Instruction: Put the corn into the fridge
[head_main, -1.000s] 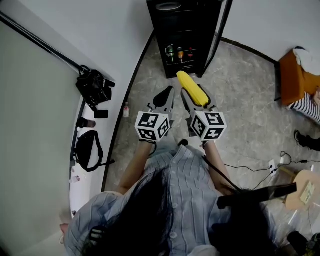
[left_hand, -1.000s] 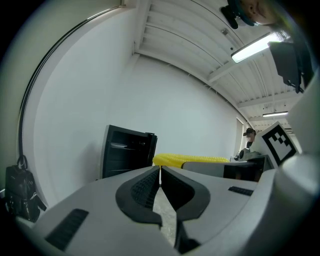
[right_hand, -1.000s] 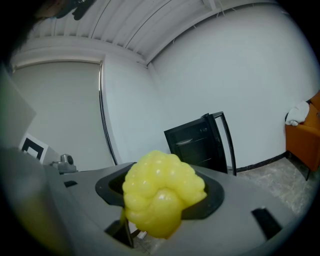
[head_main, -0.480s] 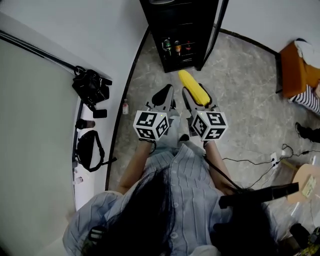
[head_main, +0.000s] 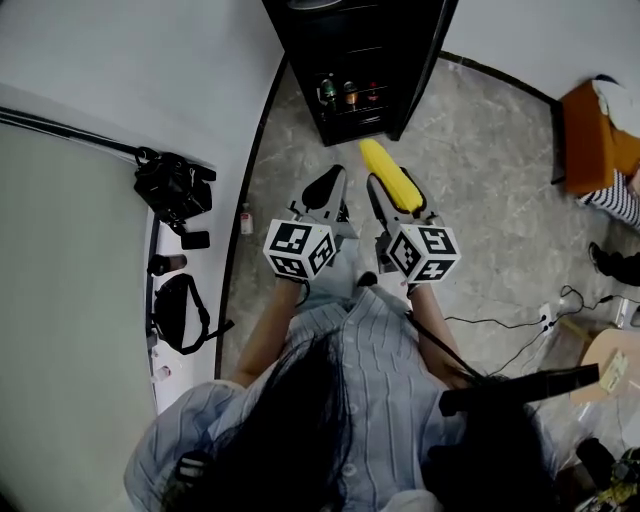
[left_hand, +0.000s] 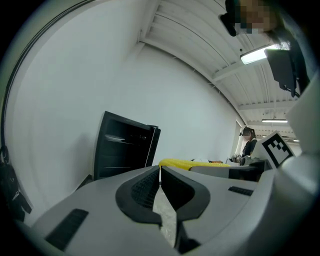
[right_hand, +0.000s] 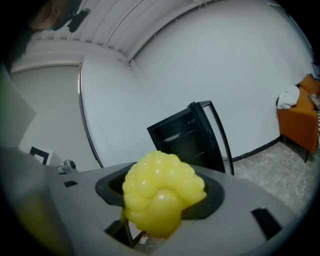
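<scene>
A yellow corn cob (head_main: 389, 178) (right_hand: 160, 196) sticks forward out of my right gripper (head_main: 395, 198) (right_hand: 159, 200), which is shut on it. In the right gripper view its knobbly end fills the space between the jaws. My left gripper (head_main: 325, 192) (left_hand: 160, 186) is held beside it on the left, shut with nothing between the jaws. Ahead stands a black fridge (head_main: 355, 60) (left_hand: 122, 150) (right_hand: 187, 137) with its door (head_main: 432, 60) swung open. Its shelves show in the head view, with bottles (head_main: 349, 94) on the lowest one.
A white wall (head_main: 150, 70) runs along the left, with black bags (head_main: 172, 190) on a ledge. An orange seat (head_main: 592, 140) stands at the right, and cables (head_main: 500, 335) lie on the stone floor. A person stands in the distance in the left gripper view.
Both grippers and the corn have come nearer to the open fridge, which now sits higher in the head view. The jaws have not changed.
</scene>
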